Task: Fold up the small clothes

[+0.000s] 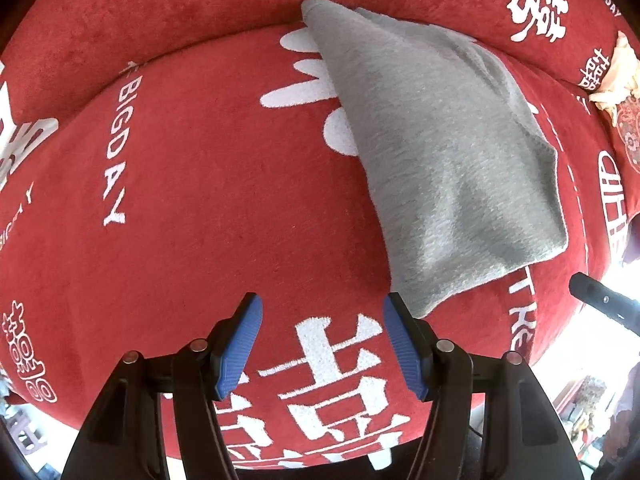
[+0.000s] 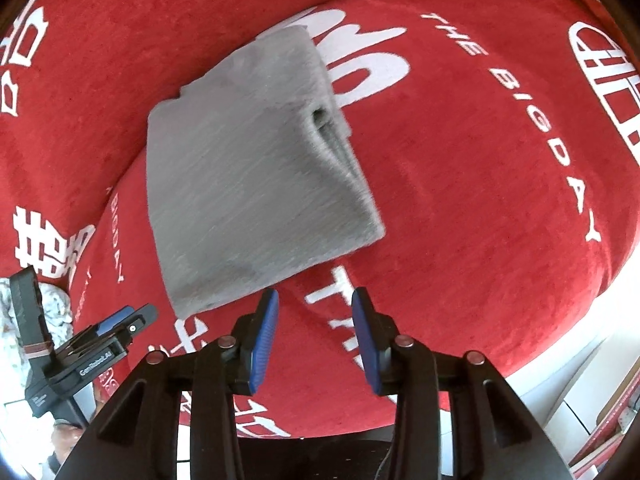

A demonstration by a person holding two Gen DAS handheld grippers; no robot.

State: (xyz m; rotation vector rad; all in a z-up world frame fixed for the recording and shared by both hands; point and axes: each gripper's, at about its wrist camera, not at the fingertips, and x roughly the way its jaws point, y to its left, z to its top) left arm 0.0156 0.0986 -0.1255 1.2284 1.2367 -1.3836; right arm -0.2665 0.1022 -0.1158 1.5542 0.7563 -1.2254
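While the claws hovered: left claw spread, empty; right claw apart, empty.
Cloth: folded grey garment lay on the red cover printed in white.

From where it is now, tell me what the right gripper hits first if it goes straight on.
Probably bare red cover, on the white lettering. The open right gripper points just past the folded grey garment, though depth is unclear.
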